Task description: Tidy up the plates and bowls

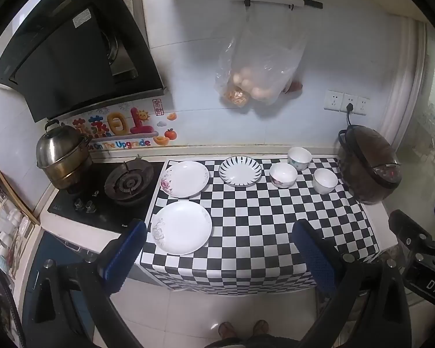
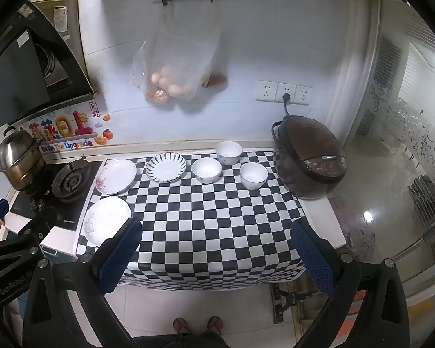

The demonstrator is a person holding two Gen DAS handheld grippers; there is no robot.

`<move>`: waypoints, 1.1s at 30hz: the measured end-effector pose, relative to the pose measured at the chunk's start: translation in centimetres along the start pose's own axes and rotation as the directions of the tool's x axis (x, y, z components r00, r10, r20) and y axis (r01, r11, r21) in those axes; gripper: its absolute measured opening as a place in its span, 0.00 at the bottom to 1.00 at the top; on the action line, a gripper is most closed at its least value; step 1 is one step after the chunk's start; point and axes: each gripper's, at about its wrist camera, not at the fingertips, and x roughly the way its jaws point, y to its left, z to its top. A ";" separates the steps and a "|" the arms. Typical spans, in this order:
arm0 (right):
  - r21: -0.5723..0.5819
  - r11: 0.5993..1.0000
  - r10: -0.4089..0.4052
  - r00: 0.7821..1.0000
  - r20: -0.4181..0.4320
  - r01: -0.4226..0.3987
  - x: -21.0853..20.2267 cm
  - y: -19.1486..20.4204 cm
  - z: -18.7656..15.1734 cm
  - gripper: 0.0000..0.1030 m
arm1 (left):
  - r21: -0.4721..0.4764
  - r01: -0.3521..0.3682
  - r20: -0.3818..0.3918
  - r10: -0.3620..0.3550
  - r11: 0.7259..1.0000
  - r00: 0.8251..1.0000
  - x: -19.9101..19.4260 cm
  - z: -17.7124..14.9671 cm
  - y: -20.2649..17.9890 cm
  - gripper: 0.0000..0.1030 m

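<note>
On a black-and-white checkered cloth (image 1: 261,226) (image 2: 206,226) lie three plates: a white one with a grey flower (image 1: 181,227) (image 2: 107,220) at the near left, one with a pink flower (image 1: 185,179) (image 2: 116,176) behind it, and a striped-rim plate (image 1: 240,171) (image 2: 166,167). Three white bowls stand to the right: a middle one (image 1: 283,174) (image 2: 206,169), a rear one (image 1: 299,158) (image 2: 228,152), and a right one (image 1: 324,181) (image 2: 253,175). My left gripper (image 1: 219,233) and right gripper (image 2: 216,233) hover open before the counter's front edge, holding nothing.
A gas hob (image 1: 129,181) with a steel steamer pot (image 1: 62,156) sits left of the cloth. A brown rice cooker (image 2: 311,156) stands at the right end. A plastic bag of eggs (image 1: 255,69) hangs on the wall. A person's feet (image 2: 198,326) show on the tiled floor below.
</note>
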 end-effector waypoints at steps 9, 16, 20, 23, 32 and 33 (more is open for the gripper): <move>0.005 1.000 0.003 1.000 -0.014 -0.003 0.3 -0.1 0.5 1.00 | -0.004 0.012 -0.007 -0.012 1.000 1.000 0.1 0.0 0.0 1.00; 0.006 1.000 0.002 1.000 -0.010 -0.002 0.4 -0.2 0.5 1.00 | -0.006 0.015 -0.005 -0.015 1.000 1.000 0.3 0.3 -0.8 1.00; 0.010 1.000 -0.002 1.000 -0.015 0.002 0.7 -0.3 0.3 1.00 | -0.009 0.016 -0.008 -0.016 1.000 1.000 0.3 0.6 -1.1 1.00; 0.011 1.000 -0.005 1.000 -0.017 0.006 0.7 -0.4 0.8 1.00 | -0.011 0.015 -0.009 -0.015 1.000 1.000 0.4 0.8 -1.1 1.00; 0.012 1.000 -0.002 1.000 -0.019 0.002 0.8 -0.5 0.9 1.00 | -0.022 0.018 -0.010 -0.018 1.000 1.000 1.3 0.7 -0.2 1.00; 0.011 1.000 -0.006 1.000 -0.018 0.006 0.8 -0.4 0.9 1.00 | -0.021 0.019 -0.010 -0.019 1.000 1.000 1.3 0.7 -0.2 1.00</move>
